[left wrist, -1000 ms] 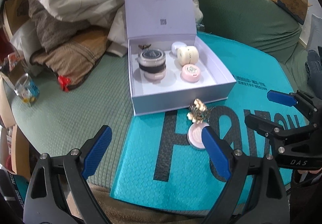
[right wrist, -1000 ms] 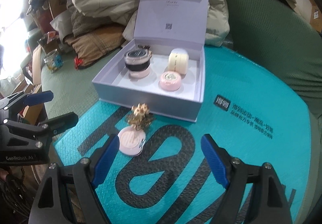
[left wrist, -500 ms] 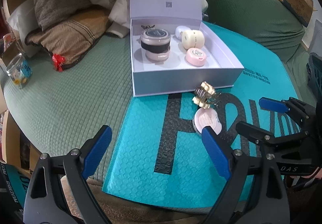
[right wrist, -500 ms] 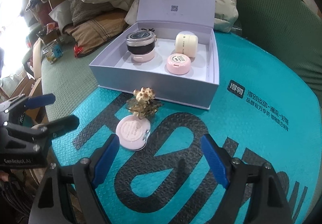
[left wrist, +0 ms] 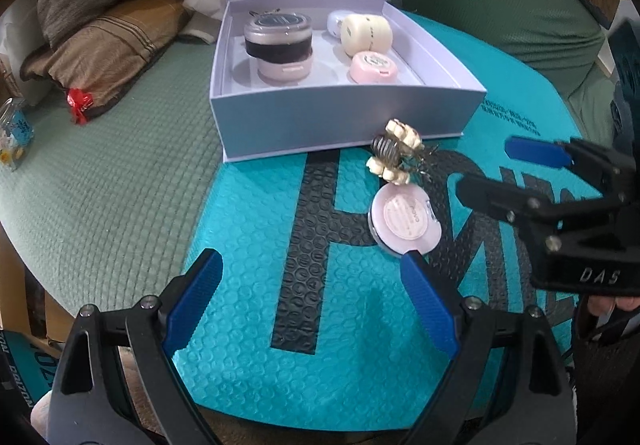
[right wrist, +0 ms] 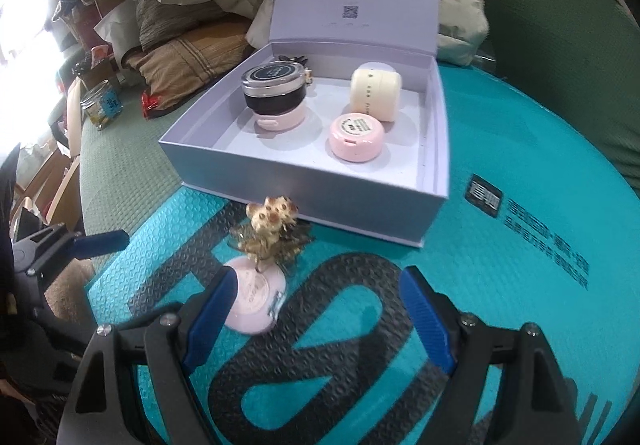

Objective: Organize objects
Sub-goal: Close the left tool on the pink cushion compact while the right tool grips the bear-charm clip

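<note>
While both tools are standing with their fingers apart and nothing between them, the step in hand reads as the approach to the two items left outside the box. The left tool (left wrist: 312, 293) is occupying the lower part of the left wrist view. The right tool (right wrist: 316, 309) is sitting low in its own view, its left finger overlapping the edge of the pink compact (right wrist: 256, 297). That compact is lying flat on the teal padded mailer (left wrist: 248, 325), right of centre in the left view, with the flower hair clip (left wrist: 394, 157) touching its far edge and resting just in front of the box wall. The open lavender box (left wrist: 332, 121) is sitting in the upper middle of the frame, already holding a dark-banded jar (left wrist: 278, 33) stacked on a pink case, a cream jar (left wrist: 366, 29) and a pink round case (left wrist: 374, 67).

Judgement: the packing is partly done; two items remain. The next move is calling for one tool to centre over the compact or the clip, descend and close. Since the clip is leaning on the compact, taking the clip first looks cleaner. The compact is low and flat, so the fingers will need to get down beside its rim.
</note>
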### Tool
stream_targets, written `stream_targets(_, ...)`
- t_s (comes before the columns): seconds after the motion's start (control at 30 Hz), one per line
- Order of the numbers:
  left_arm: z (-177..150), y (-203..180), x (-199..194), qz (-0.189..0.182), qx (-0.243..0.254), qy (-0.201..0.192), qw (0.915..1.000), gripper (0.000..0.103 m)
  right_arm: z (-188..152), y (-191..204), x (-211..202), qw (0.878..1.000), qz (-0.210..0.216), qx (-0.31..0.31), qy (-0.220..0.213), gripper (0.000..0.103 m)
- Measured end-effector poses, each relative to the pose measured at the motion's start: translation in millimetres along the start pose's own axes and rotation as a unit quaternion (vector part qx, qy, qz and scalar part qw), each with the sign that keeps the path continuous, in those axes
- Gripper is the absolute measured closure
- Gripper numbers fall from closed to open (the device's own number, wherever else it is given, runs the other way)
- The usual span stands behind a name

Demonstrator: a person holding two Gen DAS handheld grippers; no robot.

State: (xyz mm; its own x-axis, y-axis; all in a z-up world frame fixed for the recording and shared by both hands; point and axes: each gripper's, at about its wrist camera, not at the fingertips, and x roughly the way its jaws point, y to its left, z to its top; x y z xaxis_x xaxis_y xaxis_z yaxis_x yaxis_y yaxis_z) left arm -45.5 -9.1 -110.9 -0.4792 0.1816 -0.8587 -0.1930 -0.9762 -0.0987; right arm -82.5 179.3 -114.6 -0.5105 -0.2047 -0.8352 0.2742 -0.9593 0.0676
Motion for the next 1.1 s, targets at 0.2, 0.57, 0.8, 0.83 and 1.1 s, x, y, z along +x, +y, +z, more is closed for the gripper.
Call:
stream_targets(0.2,1.0,0.5,5.3,0.001,0.001,0.004,1.0,0.013,10.9,6.5,19.3,0.999,0.039,-0.007,0.008,0.023)
stream_targets(0.57,-0.7,-10.8,20.8,-0.013,0.013,0.024,0.9995,0.013,15.9,5.9,43.5,0.998,0.05,-0.028,0.021,0.049)
stream_targets(0.8,3.6,-26.5,27.1,-0.022,0.036,0.021,0.9989,0.013,6.5,-18.3,39.9,0.999,0.031,-0.009,0.021,0.051)
stream_targets(0.83,4.5,-28.6,28.3,-0.023,0.038,0.02,0.9988,0.013,5.5,-21.8,39.8,0.999,0.027,-0.007,0.021,0.051)
stream_targets(1.1,15.6,-38.3,37.9,-0.026,0.046,0.01,0.9986,0.013,-11.8,-44.1,34.6,0.999,0.012,0.009,0.032,0.055)
